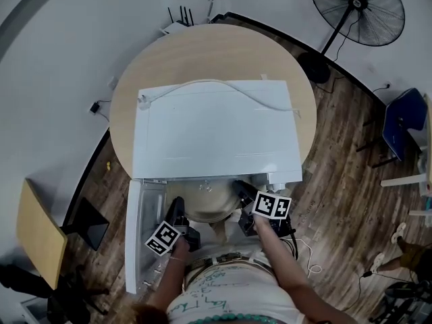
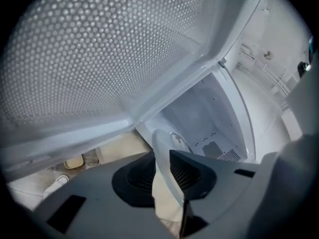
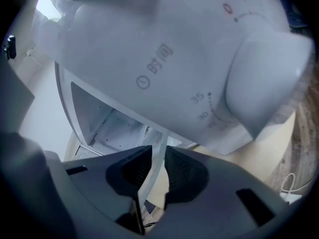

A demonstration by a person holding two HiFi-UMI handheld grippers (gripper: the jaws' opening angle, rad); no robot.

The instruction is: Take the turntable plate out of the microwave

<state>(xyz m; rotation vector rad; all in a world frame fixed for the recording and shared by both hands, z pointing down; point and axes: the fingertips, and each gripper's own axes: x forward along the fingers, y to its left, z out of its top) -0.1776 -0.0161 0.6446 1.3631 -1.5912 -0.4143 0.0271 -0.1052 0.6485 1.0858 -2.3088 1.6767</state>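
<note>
The white microwave (image 1: 216, 127) stands on a round table with its door (image 1: 145, 228) swung open to the left. The glass turntable plate (image 1: 209, 204) sits at the cavity mouth, held at both sides. My left gripper (image 1: 179, 214) grips its left rim, and my right gripper (image 1: 247, 198) its right rim. In the left gripper view the plate's rim (image 2: 165, 139) runs between the ribbed pads of the left gripper (image 2: 160, 154), in front of the cavity (image 2: 209, 118). In the right gripper view the rim (image 3: 152, 176) is pinched in the right gripper (image 3: 158, 149), under the dial knob (image 3: 264, 78).
The perforated door window (image 2: 99, 49) fills the space close on the left. A white cable (image 1: 250, 96) lies on the microwave top. The table's edge (image 1: 202, 42) curves behind. A standing fan (image 1: 358, 5), a blue chair (image 1: 401, 123) and a wooden chair (image 1: 34, 228) stand around.
</note>
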